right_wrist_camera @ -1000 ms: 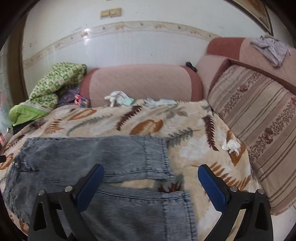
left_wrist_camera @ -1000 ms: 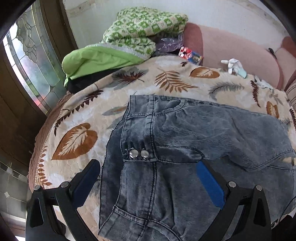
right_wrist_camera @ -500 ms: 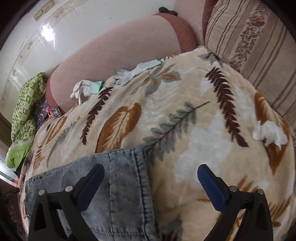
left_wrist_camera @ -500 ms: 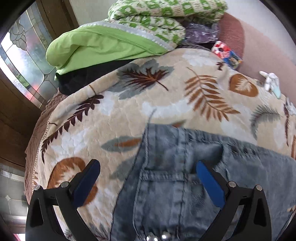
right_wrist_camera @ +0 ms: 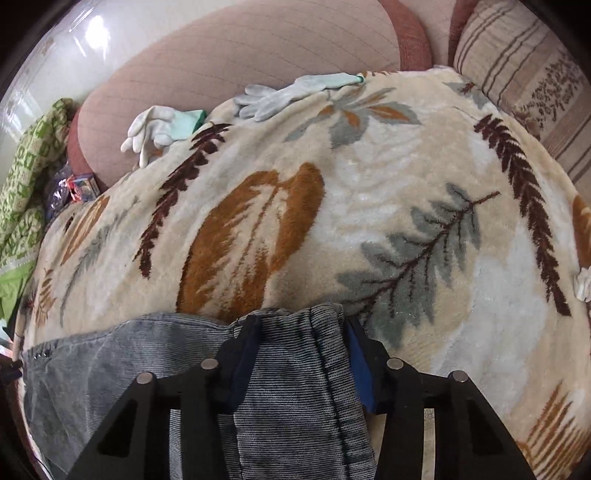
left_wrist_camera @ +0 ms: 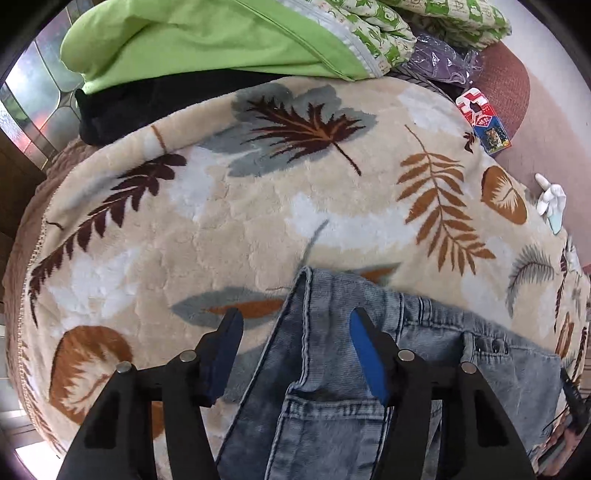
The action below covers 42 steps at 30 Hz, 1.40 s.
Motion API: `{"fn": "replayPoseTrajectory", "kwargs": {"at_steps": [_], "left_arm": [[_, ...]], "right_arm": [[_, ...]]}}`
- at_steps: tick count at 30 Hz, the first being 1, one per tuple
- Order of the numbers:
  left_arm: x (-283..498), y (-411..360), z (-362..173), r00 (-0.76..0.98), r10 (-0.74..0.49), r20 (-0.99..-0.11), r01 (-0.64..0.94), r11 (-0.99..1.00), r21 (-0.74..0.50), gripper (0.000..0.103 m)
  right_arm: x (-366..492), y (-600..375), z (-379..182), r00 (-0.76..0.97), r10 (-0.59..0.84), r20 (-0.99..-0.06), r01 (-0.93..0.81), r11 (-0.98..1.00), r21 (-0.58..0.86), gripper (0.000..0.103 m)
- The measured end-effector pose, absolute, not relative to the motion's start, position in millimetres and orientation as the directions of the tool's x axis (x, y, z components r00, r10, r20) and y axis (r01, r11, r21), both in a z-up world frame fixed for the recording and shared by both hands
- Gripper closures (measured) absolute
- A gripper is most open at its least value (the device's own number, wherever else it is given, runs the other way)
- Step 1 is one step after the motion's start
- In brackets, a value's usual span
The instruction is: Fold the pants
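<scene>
Grey-blue jeans (left_wrist_camera: 332,398) lie on a leaf-patterned blanket (left_wrist_camera: 229,221). In the left wrist view my left gripper (left_wrist_camera: 295,350) straddles the far waistband corner, its jaws partly closed with a gap still visible beside the denim. In the right wrist view my right gripper (right_wrist_camera: 301,354) has its jaws closed in around the far hem of one leg (right_wrist_camera: 295,369); the denim bunches between the blue pads.
A green quilt pile (left_wrist_camera: 221,33) and a dark garment lie beyond the waistband. A red and blue packet (left_wrist_camera: 484,118) and white gloves (right_wrist_camera: 159,125) rest by the pink sofa back (right_wrist_camera: 240,48). A striped cushion (right_wrist_camera: 535,66) is at the right.
Both grippers have moved forward and down onto the jeans' far edge. Their jaws have narrowed from wide open, the right closing onto the leg hem.
</scene>
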<state>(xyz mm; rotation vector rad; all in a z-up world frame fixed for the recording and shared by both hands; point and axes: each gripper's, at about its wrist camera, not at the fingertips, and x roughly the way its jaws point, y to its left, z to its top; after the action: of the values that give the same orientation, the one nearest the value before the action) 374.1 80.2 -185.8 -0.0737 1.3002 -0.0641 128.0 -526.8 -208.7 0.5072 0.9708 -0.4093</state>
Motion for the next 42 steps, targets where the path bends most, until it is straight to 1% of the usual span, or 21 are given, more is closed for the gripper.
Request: {"fn": "replayPoseTrajectory", "kwargs": {"at_steps": [2,4,7,9,10,11,12,13,14,17,22,26,28,33,38,42], "left_arm": [[380.0,79.6,-194.7,0.24,-0.125,-0.963,-0.007,0.991,-0.131,0.041],[384.7,78.5,-204.0,0.206,-0.192,-0.96,-0.018,0.98,-0.2,0.041],[387.7,73.0,-209.6,0.219,-0.19,-0.957,-0.013,0.98,-0.198,0.042],[389.3,70.5,-210.8,0.237,-0.188,-0.953,-0.009,0.981,-0.196,0.053],[389.9,69.4,-211.1,0.242,-0.182,-0.953,-0.008,0.982,-0.189,0.066],[389.7,69.0,-210.9,0.245,-0.181,-0.952,-0.006,0.982,-0.188,0.075],[388.6,69.8,-210.5,0.25,-0.2,-0.947,-0.003,0.978,-0.208,0.079],[388.0,71.0,-209.8,0.254,-0.226,-0.94,-0.003,0.972,-0.235,0.084],[386.3,71.8,-208.3,0.265,-0.227,-0.937,-0.005,0.971,-0.237,0.085],[378.1,69.4,-198.7,0.306,-0.223,-0.926,0.013,0.973,-0.23,0.087],[352.7,78.0,-167.4,0.384,-0.267,-0.884,0.049,0.962,-0.269,0.088],[332.1,82.5,-135.8,0.434,-0.316,-0.844,0.092,0.947,-0.308,0.088],[319.1,86.5,-120.1,0.457,-0.334,-0.824,0.113,0.941,-0.319,0.088],[275.6,107.8,-87.5,0.507,-0.381,-0.773,0.158,0.923,-0.351,0.088],[222.7,128.9,-70.3,0.536,-0.409,-0.739,0.206,0.912,-0.355,0.088],[176.9,148.3,-67.9,0.543,-0.435,-0.718,0.238,0.9,-0.365,0.088]], "right_arm": [[128.4,-526.5,-209.5,0.498,-0.105,-0.861,0.54,0.814,0.214,0.055],[129.6,-527.8,-210.7,0.493,-0.1,-0.864,0.549,0.807,0.22,0.055],[131.1,-526.2,-211.0,0.487,-0.115,-0.866,0.553,0.808,0.204,0.053],[130.1,-524.3,-210.9,0.483,-0.129,-0.866,0.55,0.814,0.186,0.053],[130.6,-523.1,-210.6,0.484,-0.135,-0.865,0.55,0.816,0.18,0.054],[130.6,-522.2,-209.8,0.484,-0.141,-0.863,0.549,0.818,0.174,0.056],[129.6,-521.5,-208.5,0.49,-0.146,-0.859,0.545,0.821,0.172,0.059],[128.6,-519.6,-206.7,0.5,-0.15,-0.853,0.537,0.827,0.169,0.066],[126.1,-517.2,-203.7,0.508,-0.16,-0.846,0.53,0.833,0.161,0.073],[119.5,-515.1,-193.9,0.541,-0.164,-0.825,0.521,0.836,0.175,0.08],[102.0,-516.2,-175.1,0.586,-0.153,-0.796,0.516,0.827,0.221,0.087],[75.7,-515.3,-155.2,0.636,-0.146,-0.758,0.504,0.822,0.265,0.087],[61.8,-512.0,-145.5,0.654,-0.155,-0.741,0.501,0.822,0.271,0.091],[21.9,-508.2,-128.4,0.693,-0.168,-0.702,0.493,0.82,0.291,0.091],[-22.4,-501.3,-121.1,0.725,-0.161,-0.669,0.478,0.817,0.321,0.091],[-63.1,-487.2,-117.9,0.744,-0.163,-0.648,0.464,0.823,0.326,0.091]]}}
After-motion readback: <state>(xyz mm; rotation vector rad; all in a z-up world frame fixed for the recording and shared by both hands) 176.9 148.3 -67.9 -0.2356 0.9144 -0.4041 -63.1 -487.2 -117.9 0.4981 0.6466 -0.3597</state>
